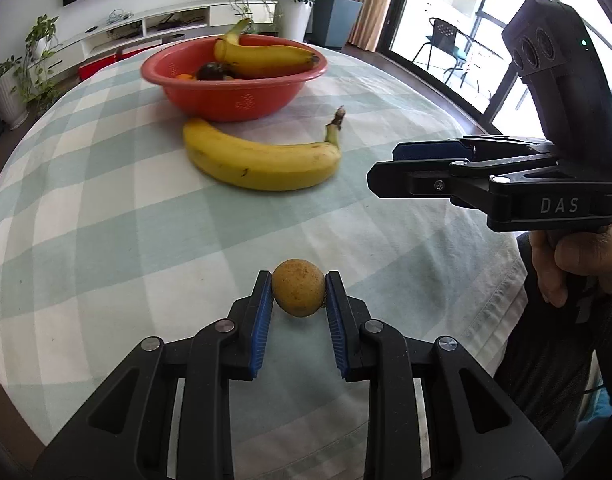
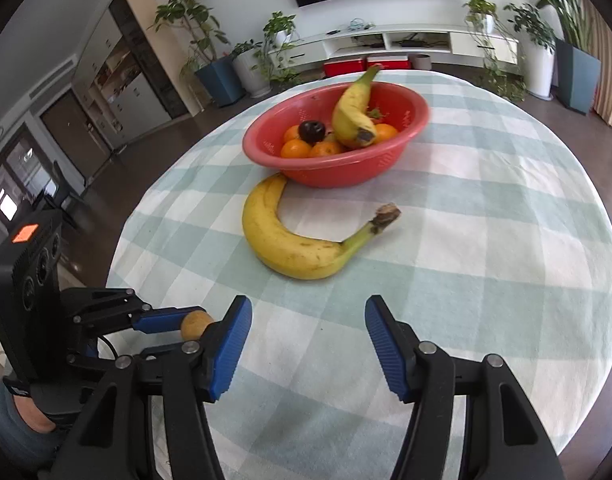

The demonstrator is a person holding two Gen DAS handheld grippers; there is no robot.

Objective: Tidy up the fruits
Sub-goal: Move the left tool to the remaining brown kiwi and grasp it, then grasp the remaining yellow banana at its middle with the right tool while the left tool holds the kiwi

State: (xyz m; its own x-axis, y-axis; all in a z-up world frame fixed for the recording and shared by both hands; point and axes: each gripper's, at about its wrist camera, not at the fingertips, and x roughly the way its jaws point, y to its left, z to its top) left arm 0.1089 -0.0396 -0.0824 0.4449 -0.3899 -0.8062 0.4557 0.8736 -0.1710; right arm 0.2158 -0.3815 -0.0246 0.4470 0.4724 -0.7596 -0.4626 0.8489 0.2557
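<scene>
A: Fruit first — where does everything sit?

B: A small round yellow-brown fruit (image 1: 298,293) is clamped between the blue pads of the left gripper (image 1: 298,300), held above the near part of the checked tablecloth (image 1: 105,240). One loose banana (image 1: 261,158) lies on the cloth just in front of the red bowl (image 1: 233,92), its blunt end touching or nearly touching the bowl's base, its stem pointing away to the right.

A: And inside the bowl?

B: Another banana (image 2: 356,114) leans against the far rim with its stem sticking up past the edge. Under it are several oranges (image 2: 295,148) and one dark round fruit (image 2: 312,130).

A: What about the right gripper?

B: The right gripper (image 2: 308,344) is empty, its jaws standing apart over bare cloth, with the loose banana well ahead of them. In the left wrist view it hangs off to the right, level with the banana, and a hand (image 1: 578,264) grips its handle.

A: How do the two grippers stand to each other?

B: Side by side near the table's edge, the left one just beside the right one's left finger.
</scene>
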